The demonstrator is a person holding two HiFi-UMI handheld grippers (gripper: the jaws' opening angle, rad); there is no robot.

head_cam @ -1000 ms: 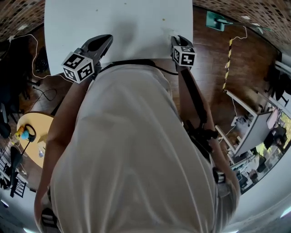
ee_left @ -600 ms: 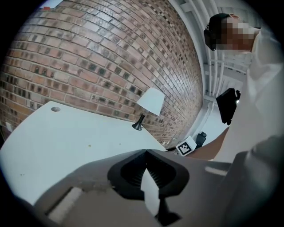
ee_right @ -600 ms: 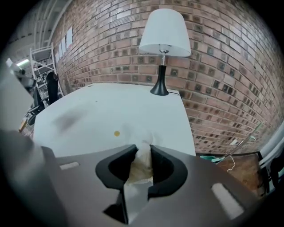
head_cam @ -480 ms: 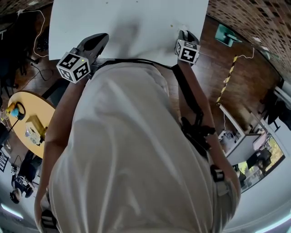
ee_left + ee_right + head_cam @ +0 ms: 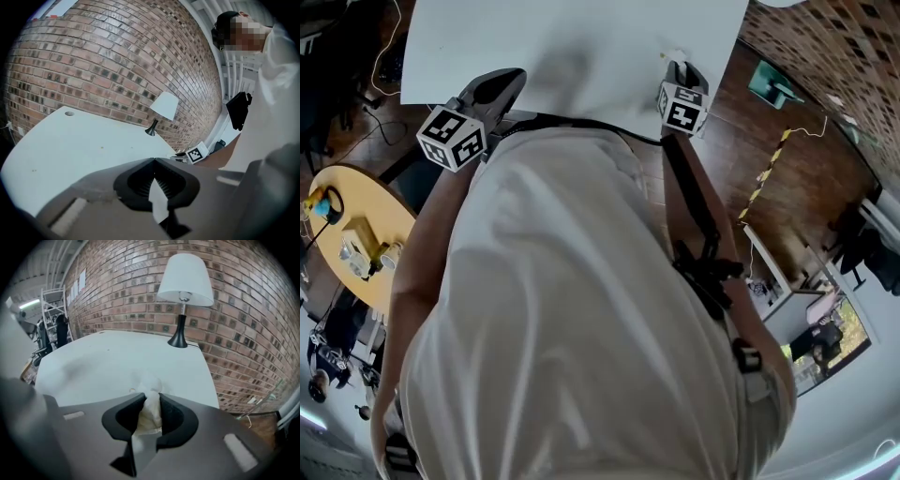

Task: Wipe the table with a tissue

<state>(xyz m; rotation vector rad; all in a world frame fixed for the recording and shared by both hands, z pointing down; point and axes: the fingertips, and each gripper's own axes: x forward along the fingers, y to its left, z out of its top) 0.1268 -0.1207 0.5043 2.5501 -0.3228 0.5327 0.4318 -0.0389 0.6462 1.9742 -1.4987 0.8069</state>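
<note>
White table (image 5: 581, 37) fills twelve o'clock in the head view, its near edge hidden behind the person's torso (image 5: 581, 309). Nearest, the left gripper (image 5: 154, 160) has its jaws together, empty. The right gripper (image 5: 151, 396), whose jaws have just been closing, pinches the tissue (image 5: 150, 411), whose crumpled end seemingly touches the tabletop. Farther off at one o'clock, a lamp (image 5: 183, 291) stands against the brick wall (image 5: 243, 333).

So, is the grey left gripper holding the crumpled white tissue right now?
No, the left gripper has its dark jaws shut tip to tip with nothing between them.
</note>
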